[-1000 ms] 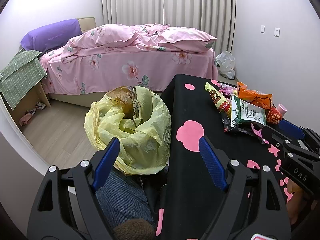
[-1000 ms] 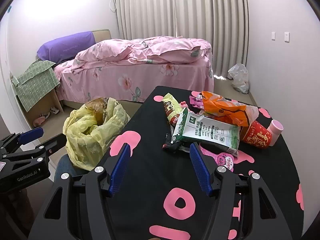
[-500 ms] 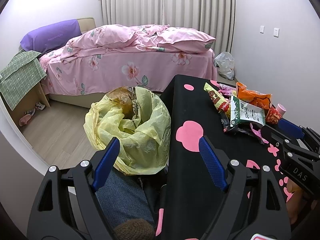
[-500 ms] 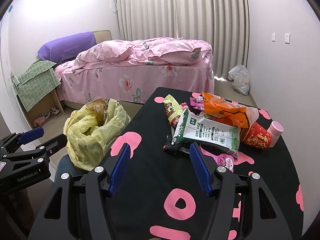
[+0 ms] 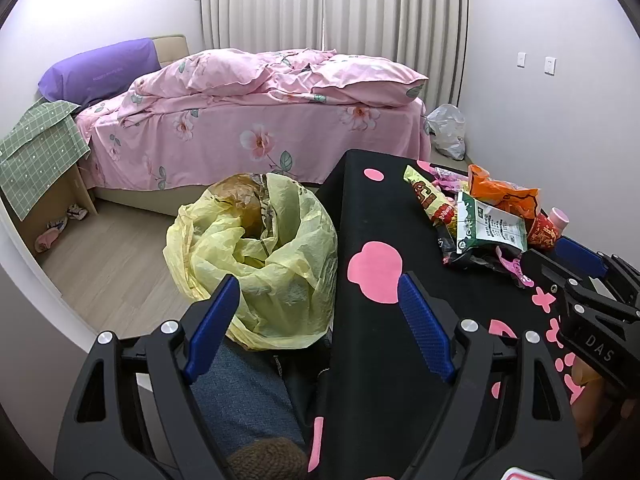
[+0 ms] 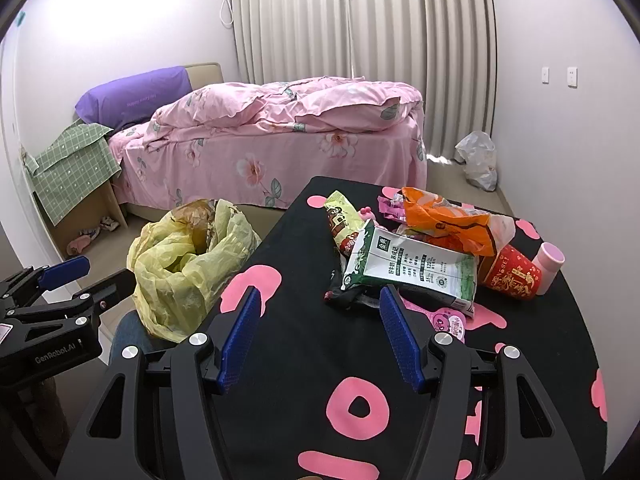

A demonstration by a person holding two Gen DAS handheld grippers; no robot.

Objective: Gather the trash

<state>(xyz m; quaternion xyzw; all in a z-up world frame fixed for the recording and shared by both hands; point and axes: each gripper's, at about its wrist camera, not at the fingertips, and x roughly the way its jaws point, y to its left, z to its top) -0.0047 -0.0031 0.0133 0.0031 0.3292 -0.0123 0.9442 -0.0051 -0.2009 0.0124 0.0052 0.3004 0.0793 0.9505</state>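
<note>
Left gripper [image 5: 316,316] spread wide, empty, over table edge. Right gripper [image 6: 318,336] spread wide, empty, over black table [image 6: 304,356] with pink shapes. Just beyond right gripper: green-white packet [image 6: 412,268] atop trash pile, red cup [image 6: 516,276], orange bag [image 6: 444,220]. Yellow trash bag [image 5: 260,256] beside table, mouth open. Pink bed [image 5: 256,120] farther back.

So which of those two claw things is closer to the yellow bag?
Left. The left gripper hangs open just in front of the yellow bag, off the table's edge. The right gripper is over the table, facing the wrappers.
</note>
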